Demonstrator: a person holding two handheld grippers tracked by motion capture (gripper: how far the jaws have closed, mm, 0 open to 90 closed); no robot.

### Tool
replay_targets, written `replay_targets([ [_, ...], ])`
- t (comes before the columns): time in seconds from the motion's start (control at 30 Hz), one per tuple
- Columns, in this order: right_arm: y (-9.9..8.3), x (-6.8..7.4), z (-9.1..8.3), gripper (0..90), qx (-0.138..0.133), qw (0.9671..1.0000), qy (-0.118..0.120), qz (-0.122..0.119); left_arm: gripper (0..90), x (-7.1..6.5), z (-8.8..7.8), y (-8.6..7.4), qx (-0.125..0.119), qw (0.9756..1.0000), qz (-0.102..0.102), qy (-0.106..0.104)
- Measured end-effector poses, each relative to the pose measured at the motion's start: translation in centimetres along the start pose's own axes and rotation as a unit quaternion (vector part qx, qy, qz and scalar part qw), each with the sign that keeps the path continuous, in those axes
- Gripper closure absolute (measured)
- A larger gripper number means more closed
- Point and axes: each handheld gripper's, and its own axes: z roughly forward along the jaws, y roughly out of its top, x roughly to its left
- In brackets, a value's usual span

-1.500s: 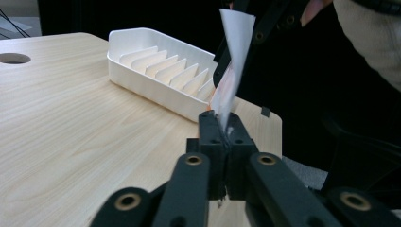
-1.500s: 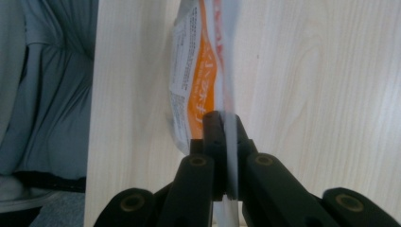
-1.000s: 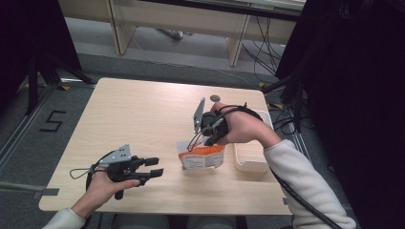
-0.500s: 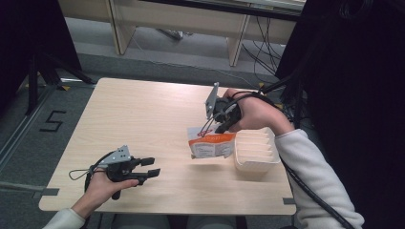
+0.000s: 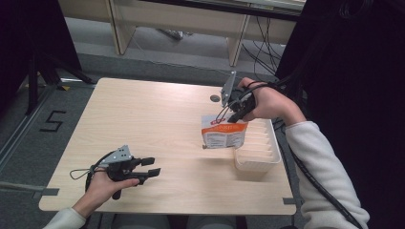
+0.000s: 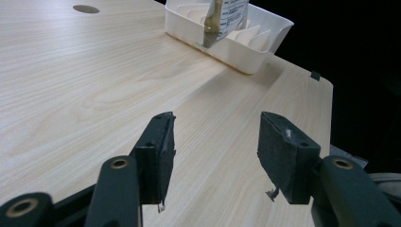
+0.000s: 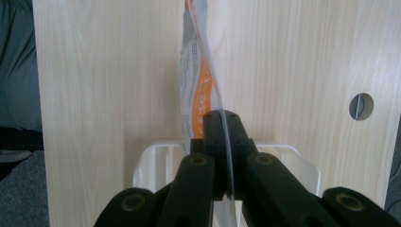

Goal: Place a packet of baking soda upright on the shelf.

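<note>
Since a second ago the right gripper [image 5: 232, 114] has carried the pouch [image 5: 223, 134] away from the person and a little upward, toward the far end of the white slotted rack [image 5: 267, 164]; the left gripper [image 5: 149, 168] has hardly moved, though its jaws have just been opening a touch, with nothing between them.

Now the right gripper's jaws are clamped flat on the pouch's top edge (the right gripper view shows the thin foil edge [image 7: 208, 90] pinched between the pads, and the pouch hanging below with a slight twist). In the high view the pouch hangs upright, its long axis close to vertical, its orange-and-white face toward the person, its lower edge just at the rack's left rim and seemingly clear of the table. The rack's dividers run crosswise, so the pouch's flat face, as far as can be judged, stands across them rather than along a slot.

That is the relation the next move likely turns on: the rack lies right of and beneath the pouch, so the pouch would need turning to line its edge with a slot before going down. The left gripper rests well apart near the table's [image 5: 143, 119] front-left corner, jaws wide and empty; the right hand is by far the nearer.
</note>
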Motion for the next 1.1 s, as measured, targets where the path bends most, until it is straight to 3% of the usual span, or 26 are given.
replay_targets([
  [0.03, -0.3, 0.1, -0.1, 90.0, 0.006, 0.9997, -0.002, 0.023, 46.0, 0.0, 0.0, 0.0, 0.0, 1.0, -0.004, 0.001],
  [0.5, -3.9, -1.8, -0.7, 90.0, 0.0, 0.9994, -0.01, 0.033, 46.0, 0.1, 0.0, 0.0, -0.005, 0.9999, -0.012, 0.002],
  [0.53, -4.2, -1.7, -0.7, 90.0, 0.005, 0.9988, -0.012, 0.048, 46.0, 0.1, 0.0, 0.0, -0.005, 0.9999, -0.015, 0.003],
  [0.57, -4.4, -1.9, -0.7, 90.0, 0.0, 0.9993, -0.009, 0.037, 46.0, 0.1, -0.1, 0.1, -0.004, 1.0, -0.006, 0.005],
  [0.67, -5.0, -1.9, -0.7, 90.0, 0.008, 0.9985, -0.012, 0.052, 46.0, 0.1, -0.1, 0.1, -0.007, 0.9999, -0.011, 0.005],
  [0.7, -5.2, -2.1, -0.6, 90.0, 0.006, 0.999, -0.014, 0.042, 46.0, 0.2, -0.2, 0.1, -0.007, 0.9999, -0.01, 0.005],
  [0.8, -5.6, -2.0, -0.6, 90.0, 0.012, 0.9977, -0.011, 0.066, 46.0, 0.2, -0.2, 0.1, -0.007, 0.9999, -0.009, 0.006],
  [0.83, -5.8, -2.1, -0.5, 90.0, 0.007, 0.9985, -0.007, 0.053, 46.0, 0.2, -0.2, 0.1, -0.007, 0.9999, -0.01, 0.006],
  [0.87, -5.9, -1.9, -0.6, 90.0, 0.012, 0.9978, -0.011, 0.065, 46.0, 0.2, -0.2, 0.1, -0.008, 0.9999, -0.01, 0.006],
  [0.97, -6.3, -2.1, -0.4, 90.0, 0.008, 0.9982, -0.012, 0.058, 46.0, 0.2, -0.2, 0.1, -0.008, 0.9999, -0.011, 0.008],
  [1.0, -6.4, -2.0, -0.5, 90.0, 0.015, 0.9969, -0.012, 0.076, 46.0, 0.2, -0.2, 0.1, -0.008, 0.9999, -0.011, 0.008],
  [1.07, -6.6, -2.2, -0.3, 90.0, 0.01, 0.9978, -0.009, 0.065, 46.0, 0.2, -0.2, 0.1, -0.009, 0.9999, -0.011, 0.008],
  [1.1, -6.8, -2.2, -0.3, 90.0, 0.015, 0.9973, -0.011, 0.071, 46.0, 0.2, -0.2, 0.1, -0.009, 0.9999, -0.011, 0.009],
])
